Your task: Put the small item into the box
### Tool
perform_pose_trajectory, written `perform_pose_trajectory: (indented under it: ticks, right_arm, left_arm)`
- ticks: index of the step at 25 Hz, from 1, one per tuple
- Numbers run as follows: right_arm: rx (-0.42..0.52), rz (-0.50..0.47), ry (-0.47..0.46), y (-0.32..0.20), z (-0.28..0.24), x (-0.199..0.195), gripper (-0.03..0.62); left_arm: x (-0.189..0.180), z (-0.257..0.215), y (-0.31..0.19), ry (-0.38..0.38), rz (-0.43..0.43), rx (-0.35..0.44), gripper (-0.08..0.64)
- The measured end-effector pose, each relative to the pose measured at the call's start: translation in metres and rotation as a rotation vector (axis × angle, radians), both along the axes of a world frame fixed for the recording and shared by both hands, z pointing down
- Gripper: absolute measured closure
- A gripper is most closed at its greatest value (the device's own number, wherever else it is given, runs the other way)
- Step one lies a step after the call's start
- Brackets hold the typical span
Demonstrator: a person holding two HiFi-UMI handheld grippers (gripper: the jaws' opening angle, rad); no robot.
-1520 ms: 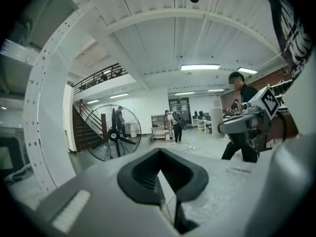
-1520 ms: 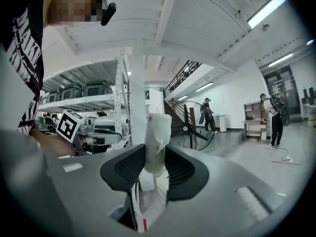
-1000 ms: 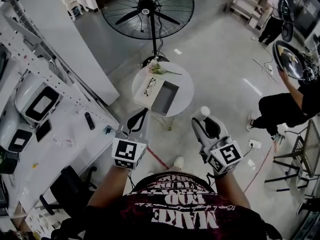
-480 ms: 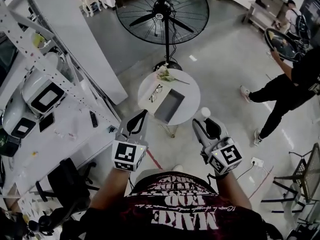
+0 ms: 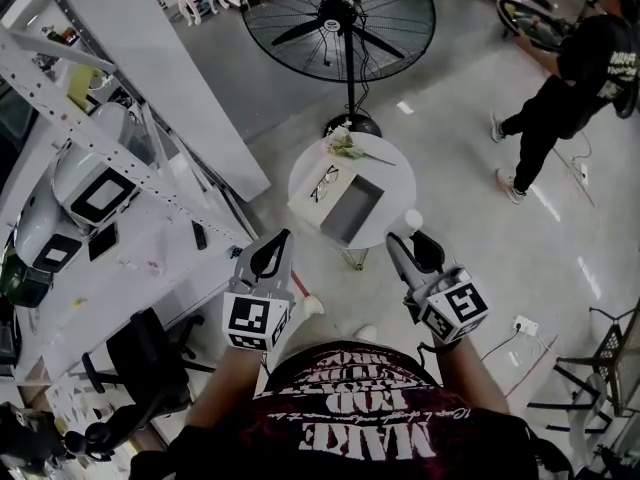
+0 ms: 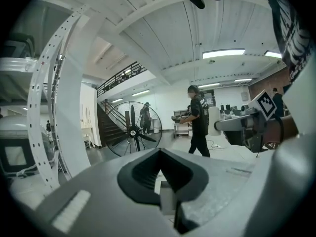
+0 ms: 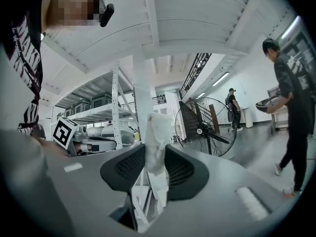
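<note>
An open box point(image 5: 352, 210) with a grey inside lies on a small round white table point(image 5: 401, 171), ahead of both grippers in the head view. My right gripper point(image 5: 405, 234) is shut on a small white crumpled item point(image 5: 411, 219), which sticks up past the jaw tips; in the right gripper view the white item point(image 7: 157, 132) sits pinched in the right gripper point(image 7: 155, 152). My left gripper point(image 5: 281, 238) is held level with it, left of the table. In its own view the left gripper point(image 6: 159, 151) has its jaws together with nothing between them.
Glasses point(image 5: 324, 183) and a sprig of flowers point(image 5: 346, 147) lie on the table beside the box. A big floor fan point(image 5: 344, 18) stands behind it. Metal shelving point(image 5: 110, 158) with white equipment runs along the left. A person point(image 5: 570, 78) stands at the back right.
The table and fan have shifted nearer and rightwards in the head view. The person on the right has moved to the back. Both grippers keep their pose and grip.
</note>
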State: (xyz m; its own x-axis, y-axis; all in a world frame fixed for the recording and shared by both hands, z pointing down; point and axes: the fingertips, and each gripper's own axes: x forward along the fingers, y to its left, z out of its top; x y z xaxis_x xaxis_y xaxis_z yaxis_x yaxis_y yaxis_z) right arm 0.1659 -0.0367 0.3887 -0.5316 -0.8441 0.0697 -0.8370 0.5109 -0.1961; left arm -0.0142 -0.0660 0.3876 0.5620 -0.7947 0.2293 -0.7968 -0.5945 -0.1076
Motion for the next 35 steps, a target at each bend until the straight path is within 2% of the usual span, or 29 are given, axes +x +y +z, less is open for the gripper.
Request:
perform_pose_trajectory:
  ticks: [6, 11, 19, 27, 32, 35]
  right_arm:
    - [-0.021, 0.005, 0.015, -0.025, 0.008, -0.010, 0.437]
    - [-0.017, 0.038, 0.022, -0.057, -0.002, -0.016, 0.437]
    - [-0.006, 0.095, 0.041, -0.104, -0.015, -0.029, 0.437]
    - [-0.009, 0.117, 0.090, -0.139, -0.016, -0.056, 0.437]
    - [-0.011, 0.157, 0.098, -0.153, -0.017, -0.065, 0.437]
    - [-0.055, 0.164, 0.074, -0.155, -0.012, -0.068, 0.437]
  left_arm:
    - [-0.005, 0.014, -0.027, 0.002, 0.018, -0.038, 0.560]
    - [-0.005, 0.005, -0.066, 0.007, 0.075, -0.023, 0.560]
    - [-0.003, 0.007, -0.124, 0.014, 0.168, -0.047, 0.560]
    - [-0.020, -0.002, -0.178, 0.052, 0.211, -0.005, 0.560]
    - [-0.024, 0.006, -0.192, 0.058, 0.266, -0.014, 0.560]
    - [-0.021, 0.011, -0.192, 0.065, 0.294, -0.031, 0.560]
